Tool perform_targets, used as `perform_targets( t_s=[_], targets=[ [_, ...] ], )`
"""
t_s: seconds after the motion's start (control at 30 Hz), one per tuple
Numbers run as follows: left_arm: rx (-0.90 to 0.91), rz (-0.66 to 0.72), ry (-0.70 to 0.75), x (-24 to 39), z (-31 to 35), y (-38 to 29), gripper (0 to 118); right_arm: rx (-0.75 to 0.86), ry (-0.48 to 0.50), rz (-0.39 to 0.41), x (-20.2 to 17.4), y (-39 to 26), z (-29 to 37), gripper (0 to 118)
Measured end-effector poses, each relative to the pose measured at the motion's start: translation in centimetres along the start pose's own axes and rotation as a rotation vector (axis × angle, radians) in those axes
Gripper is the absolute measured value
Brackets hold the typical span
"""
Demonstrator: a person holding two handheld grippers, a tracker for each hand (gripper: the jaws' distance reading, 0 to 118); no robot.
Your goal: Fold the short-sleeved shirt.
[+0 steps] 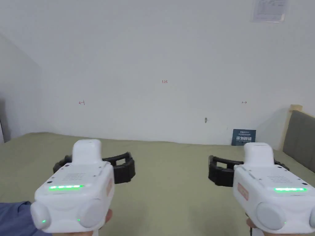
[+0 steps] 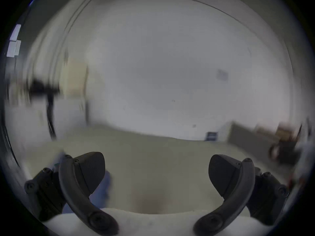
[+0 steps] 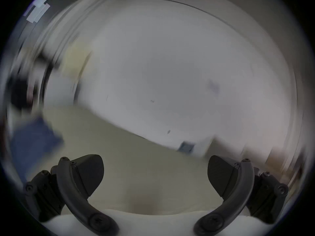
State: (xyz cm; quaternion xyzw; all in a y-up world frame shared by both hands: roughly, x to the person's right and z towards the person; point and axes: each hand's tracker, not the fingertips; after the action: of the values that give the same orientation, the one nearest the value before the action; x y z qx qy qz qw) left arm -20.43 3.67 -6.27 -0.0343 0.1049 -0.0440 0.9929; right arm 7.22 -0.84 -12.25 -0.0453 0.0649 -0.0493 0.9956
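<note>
Both grippers, left gripper [image 1: 123, 167] and right gripper [image 1: 220, 173], released, empty, above olive bed [image 1: 172, 184]. Blue shirt [image 1: 12, 215] at your left: likely soft, light; pinch hem corners.

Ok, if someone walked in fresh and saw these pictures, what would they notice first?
Two white handheld tools fill the foreground: the left gripper and the right gripper, both with black jaws spread wide and empty. Beneath them stretches an olive-green bed, with a white wall behind.

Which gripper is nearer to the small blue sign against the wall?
Right. The right gripper is just below and left of the blue sign; the left gripper is far to its left.
</note>
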Motion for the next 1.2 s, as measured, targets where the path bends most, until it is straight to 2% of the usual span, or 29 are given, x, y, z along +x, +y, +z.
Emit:
perform_targets(
  t_s=[0.03,0.07,0.1,0.2,0.3,0.47,0.6,0.67,0.7,0.73,0.77,0.8,0.9,1.07,1.2],
  targets=[
    [0.013,-0.005,-0.020,0.6,0.2,0.5,118,0.013,-0.016,-0.014,0.3,0.0,0.2,118],
    [0.016,0.009,-0.054,0.9,0.3,1.0,118,0.026,-0.042,0.031,0.2,-0.1,0.3,118],
    [-0.013,0.068,-0.084,-3.9,-3.4,-3.2,118,0.039,-0.062,0.049,0.1,-0.2,0.4,118],
    [-0.034,0.100,-0.096,-4.8,-5.2,-3.8,118,0.030,-0.064,0.128,-0.8,-0.3,0.7,118],
    [-0.054,0.122,-0.090,-6.3,-7.0,-4.9,118,0.048,-0.075,0.170,-1.4,-0.2,1.0,118],
    [-0.087,0.119,-0.088,-8.8,-10.3,-6.7,118,0.036,-0.071,0.184,-1.7,-0.4,0.9,118],
    [-0.081,0.105,-0.079,-8.3,-9.8,-6.9,118,0.020,-0.068,0.143,-1.4,-0.5,0.8,117],
    [-0.089,0.100,-0.074,-8.4,-10.0,-7.0,118,0.013,-0.064,0.130,-1.3,-0.5,0.9,106],
    [-0.091,0.100,-0.074,-8.6,-10.2,-7.1,117,0.013,-0.063,0.129,-1.2,-0.5,1.0,86],
    [-0.091,0.099,-0.082,-8.8,-10.4,-7.2,101,0.012,-0.068,0.133,-1.3,-0.6,1.0,31],
    [-0.087,0.088,-0.097,-8.6,-10.3,-7.3,59,0.012,-0.091,0.140,-1.3,-0.8,0.8,0],
    [-0.084,0.082,-0.088,-8.4,-10.5,-7.5,0,0.027,-0.098,0.139,-1.3,-1.3,0.8,0],
    [-0.083,0.079,-0.087,-8.7,-11.3,-8.3,0,0.003,-0.073,0.111,-0.3,-1.7,0.6,0],
    [-0.106,0.114,-0.097,-10.5,-13.3,-9.7,0,-0.021,-0.099,0.134,-0.4,-2.3,0.6,0],
    [-0.125,0.094,-0.046,-11.9,-13.6,-10.5,0,-0.045,-0.080,0.155,-2.3,-2.9,-0.4,0]
  ],
)
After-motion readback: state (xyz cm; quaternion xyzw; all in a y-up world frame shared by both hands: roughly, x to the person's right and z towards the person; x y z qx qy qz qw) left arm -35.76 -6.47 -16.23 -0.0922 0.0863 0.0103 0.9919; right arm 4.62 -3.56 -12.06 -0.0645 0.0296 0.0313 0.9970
